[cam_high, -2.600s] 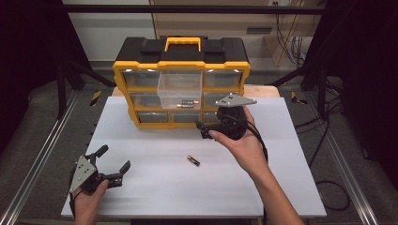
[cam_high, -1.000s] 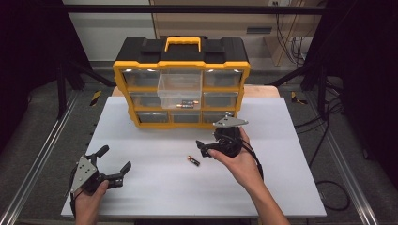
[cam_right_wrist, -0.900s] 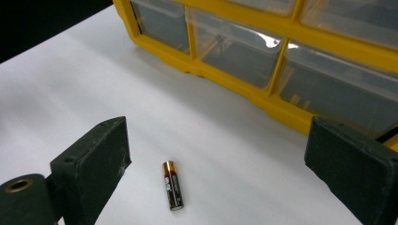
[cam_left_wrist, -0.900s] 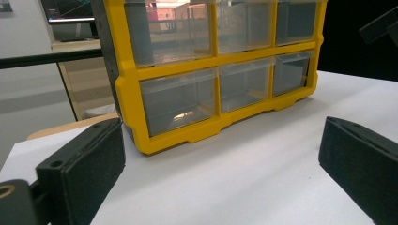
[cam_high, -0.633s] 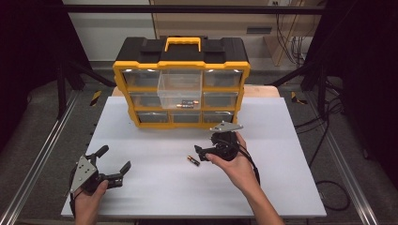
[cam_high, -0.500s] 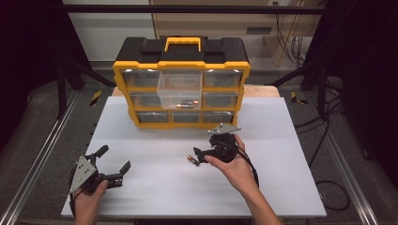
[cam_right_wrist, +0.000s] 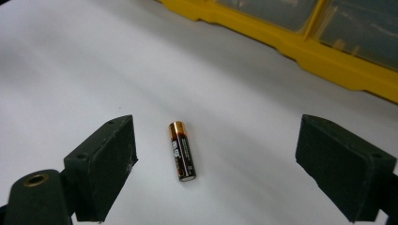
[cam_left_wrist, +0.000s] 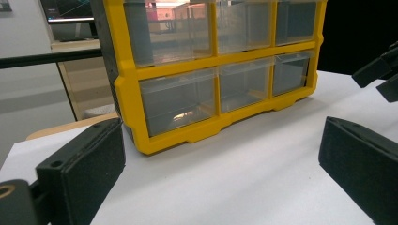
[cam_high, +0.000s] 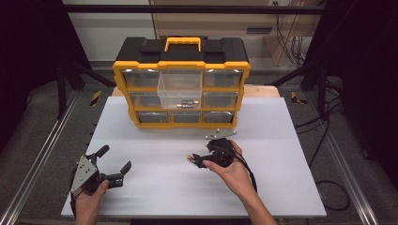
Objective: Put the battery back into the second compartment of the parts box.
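A black-and-copper AA battery (cam_right_wrist: 182, 151) lies flat on the white table (cam_high: 155, 192); in the high view the battery (cam_high: 191, 158) sits just left of my right gripper (cam_high: 199, 160). That gripper (cam_right_wrist: 218, 161) hangs low over it, open, one jaw on each side of the battery and neither touching; the jaws have just been closing a little. My left gripper (cam_high: 114, 158) rests open and holds nothing at the table's front left, and its own view (cam_left_wrist: 220, 164) faces the yellow organizer (cam_left_wrist: 187, 136).
The yellow-and-black drawer organizer (cam_high: 180, 65) stands at the back of the table. Its middle clear drawer (cam_high: 180, 89) is pulled out with batteries (cam_high: 187, 104) in it. The organizer's base (cam_right_wrist: 328, 51) lies beyond the right jaws. The right gripper's jaws (cam_left_wrist: 380, 75) show far off.
My right gripper has come down and toward the front-left from the organizer, ending low over the battery. The left gripper has stayed put.
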The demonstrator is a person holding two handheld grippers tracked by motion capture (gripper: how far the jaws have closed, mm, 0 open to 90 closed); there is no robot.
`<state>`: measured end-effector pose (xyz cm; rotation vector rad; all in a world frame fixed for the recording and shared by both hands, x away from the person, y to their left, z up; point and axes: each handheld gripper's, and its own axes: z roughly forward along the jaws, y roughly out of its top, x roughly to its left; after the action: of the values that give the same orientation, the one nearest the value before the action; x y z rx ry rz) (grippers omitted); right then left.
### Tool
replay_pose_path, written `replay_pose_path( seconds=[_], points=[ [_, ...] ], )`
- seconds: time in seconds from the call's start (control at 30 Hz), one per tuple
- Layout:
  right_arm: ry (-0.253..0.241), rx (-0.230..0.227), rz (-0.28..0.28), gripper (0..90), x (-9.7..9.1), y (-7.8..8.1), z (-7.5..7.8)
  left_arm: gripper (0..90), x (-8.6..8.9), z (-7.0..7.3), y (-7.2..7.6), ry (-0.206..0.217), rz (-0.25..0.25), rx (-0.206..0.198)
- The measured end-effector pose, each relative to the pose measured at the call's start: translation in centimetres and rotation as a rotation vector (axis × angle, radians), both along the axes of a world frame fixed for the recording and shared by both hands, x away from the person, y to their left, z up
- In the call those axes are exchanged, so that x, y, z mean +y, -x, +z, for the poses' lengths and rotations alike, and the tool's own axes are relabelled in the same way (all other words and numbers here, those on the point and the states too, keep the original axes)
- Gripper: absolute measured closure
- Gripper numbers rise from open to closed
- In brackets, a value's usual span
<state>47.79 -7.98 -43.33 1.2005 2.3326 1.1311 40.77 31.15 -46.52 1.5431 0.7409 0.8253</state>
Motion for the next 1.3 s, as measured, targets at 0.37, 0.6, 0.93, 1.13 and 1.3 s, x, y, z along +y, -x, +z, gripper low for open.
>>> replay_pose_path(
  seconds=[0.37,0.6,0.93,1.13,1.3],
  points=[
    [0.006,0.040,0.006,15.1,0.7,-0.4,-1.5,0.5,0.1,0.0,0.0,0.005,0.002,0.000],
    [0.014,0.047,0.014,13.8,0.8,-0.4,-1.9,0.5,0.1,0.0,0.0,0.000,0.001,-0.001],
    [0.048,0.050,0.016,28.3,1.4,-0.5,-2.6,0.5,0.1,0.0,0.0,0.006,0.002,-0.001],
    [0.056,0.051,0.039,39.7,1.6,-0.4,-2.7,0.5,0.1,0.0,0.0,0.002,0.001,-0.001],
    [0.048,0.054,0.040,47.1,1.5,-0.6,-2.8,0.5,0.1,0.0,0.0,0.000,0.001,-0.001]
  ],
)
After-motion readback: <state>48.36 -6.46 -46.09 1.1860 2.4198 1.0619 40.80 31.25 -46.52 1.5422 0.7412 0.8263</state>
